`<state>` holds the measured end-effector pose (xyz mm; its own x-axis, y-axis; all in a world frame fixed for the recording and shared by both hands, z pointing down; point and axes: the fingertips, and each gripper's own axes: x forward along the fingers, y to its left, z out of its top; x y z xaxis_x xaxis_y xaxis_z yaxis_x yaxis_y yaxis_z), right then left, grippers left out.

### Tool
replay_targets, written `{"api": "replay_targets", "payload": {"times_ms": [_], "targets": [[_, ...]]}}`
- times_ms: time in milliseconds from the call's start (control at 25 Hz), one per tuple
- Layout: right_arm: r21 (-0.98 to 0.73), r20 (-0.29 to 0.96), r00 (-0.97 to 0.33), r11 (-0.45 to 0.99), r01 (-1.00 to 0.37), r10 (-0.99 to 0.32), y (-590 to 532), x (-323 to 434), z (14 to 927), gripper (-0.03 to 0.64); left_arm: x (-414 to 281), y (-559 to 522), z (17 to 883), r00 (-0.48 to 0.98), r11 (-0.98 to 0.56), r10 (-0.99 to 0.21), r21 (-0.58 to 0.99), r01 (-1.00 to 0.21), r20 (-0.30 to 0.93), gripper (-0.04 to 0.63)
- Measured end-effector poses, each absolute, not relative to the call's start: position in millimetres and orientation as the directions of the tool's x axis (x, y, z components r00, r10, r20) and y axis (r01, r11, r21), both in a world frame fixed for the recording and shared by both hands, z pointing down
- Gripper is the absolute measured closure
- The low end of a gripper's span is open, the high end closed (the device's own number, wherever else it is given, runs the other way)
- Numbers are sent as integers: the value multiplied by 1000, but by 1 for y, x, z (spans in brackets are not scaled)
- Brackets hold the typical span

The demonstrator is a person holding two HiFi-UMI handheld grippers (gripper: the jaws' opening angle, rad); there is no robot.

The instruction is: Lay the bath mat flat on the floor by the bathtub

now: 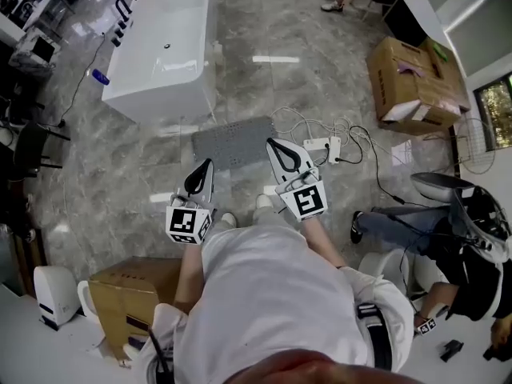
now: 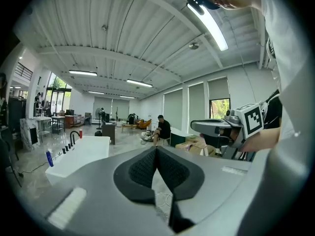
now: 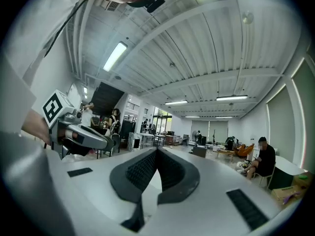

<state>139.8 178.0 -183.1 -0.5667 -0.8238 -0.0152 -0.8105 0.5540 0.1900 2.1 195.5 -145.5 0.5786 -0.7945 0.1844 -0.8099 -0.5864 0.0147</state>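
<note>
The grey bath mat (image 1: 230, 142) lies spread on the marble floor just off the near end of the white bathtub (image 1: 160, 46). Both grippers are held up at waist height, above the floor and pointing out into the room. My left gripper (image 1: 210, 163) is shut with nothing in it, over the floor near the mat's near left corner. My right gripper (image 1: 271, 142) is shut and empty too, its tip over the mat's right edge in the head view. In the left gripper view the shut jaws (image 2: 156, 149) point past the bathtub (image 2: 78, 154). The right gripper view shows its shut jaws (image 3: 157, 150).
White cables and power strips (image 1: 322, 144) lie on the floor right of the mat. Cardboard boxes stand at the back right (image 1: 416, 86) and near left (image 1: 132, 294). A person sits on a chair at the right (image 1: 448, 230). A blue bottle (image 1: 100, 77) rests on the tub rim.
</note>
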Motion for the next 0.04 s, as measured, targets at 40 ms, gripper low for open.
{"api": "replay_targets", "payload": {"times_ms": [40], "targets": [[193,-13,-571,559,-806,-821,172,150,-182,615,12,190,-146,576,-586,-796,1,-810,187,598]]}}
